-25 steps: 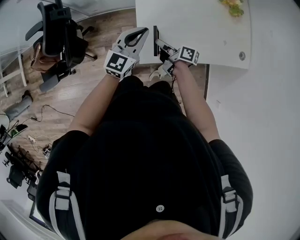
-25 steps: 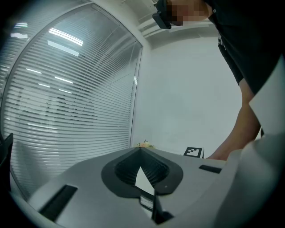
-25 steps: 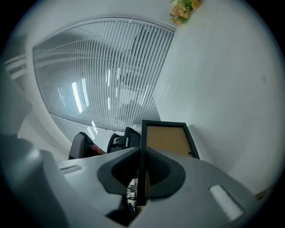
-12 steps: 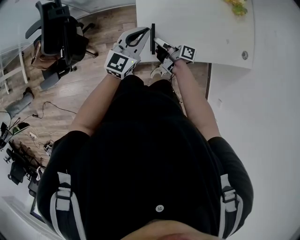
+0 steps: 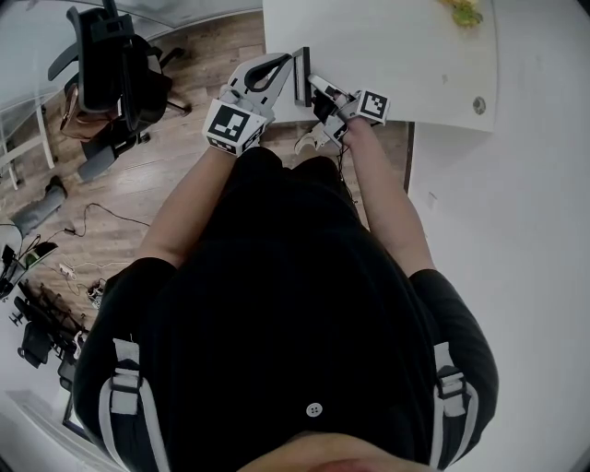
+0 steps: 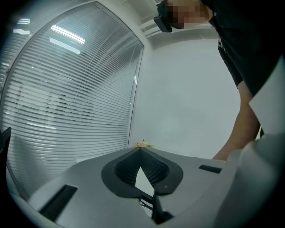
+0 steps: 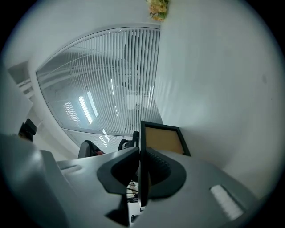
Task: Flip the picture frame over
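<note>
A picture frame (image 5: 300,74), black-rimmed with a brown board face (image 7: 162,139), stands on edge at the near edge of the white table (image 5: 396,55). My right gripper (image 5: 311,83) is shut on its edge; in the right gripper view the rim runs straight between the two jaws (image 7: 140,151). My left gripper (image 5: 287,61) hovers just left of the frame over the table's corner. Its jaws meet at the tips (image 6: 140,150) with nothing between them. I cannot tell whether it touches the frame.
A black office chair (image 5: 115,64) stands on the wooden floor to the left, with cables (image 5: 92,221) lying near it. A small plant (image 5: 461,11) sits at the table's far side, and a round grommet (image 5: 478,106) at its right. Slatted window blinds (image 6: 67,111) lie beyond.
The right gripper has rolled a little with the frame in it, and the frame has shifted slightly toward the left gripper. The left gripper has stayed put.
</note>
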The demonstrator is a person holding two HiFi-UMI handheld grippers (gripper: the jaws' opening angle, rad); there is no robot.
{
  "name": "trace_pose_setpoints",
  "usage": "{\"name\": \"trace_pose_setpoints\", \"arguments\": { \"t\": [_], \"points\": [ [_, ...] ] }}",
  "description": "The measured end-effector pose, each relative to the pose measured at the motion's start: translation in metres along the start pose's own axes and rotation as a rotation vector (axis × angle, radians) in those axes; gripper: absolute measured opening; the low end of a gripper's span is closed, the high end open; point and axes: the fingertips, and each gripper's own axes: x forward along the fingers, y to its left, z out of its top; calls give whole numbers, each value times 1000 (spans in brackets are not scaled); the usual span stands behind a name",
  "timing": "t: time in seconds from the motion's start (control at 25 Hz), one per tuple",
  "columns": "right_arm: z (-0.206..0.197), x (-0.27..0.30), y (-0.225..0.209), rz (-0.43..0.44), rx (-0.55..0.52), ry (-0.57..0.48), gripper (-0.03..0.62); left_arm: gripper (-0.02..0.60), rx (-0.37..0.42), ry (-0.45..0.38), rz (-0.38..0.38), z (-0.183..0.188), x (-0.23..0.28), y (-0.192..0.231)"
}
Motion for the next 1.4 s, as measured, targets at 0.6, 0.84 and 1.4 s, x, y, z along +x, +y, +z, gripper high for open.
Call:
{"name": "trace_pose_setpoints", "arguments": {
  "t": [0.6,0.84,1.4],
  "points": [
    [24,-29,-3,-116,-103,-57,71,5,14,-23,-21,16,-1,-8],
    [31,-39,-8,-186,-144,-80,84,5,22,-18,-24,15,-4,-10],
    [41,-54,-27,-474,-375,-42,161,5,25,-22,-16,22,-10,-3]
  ]
}}
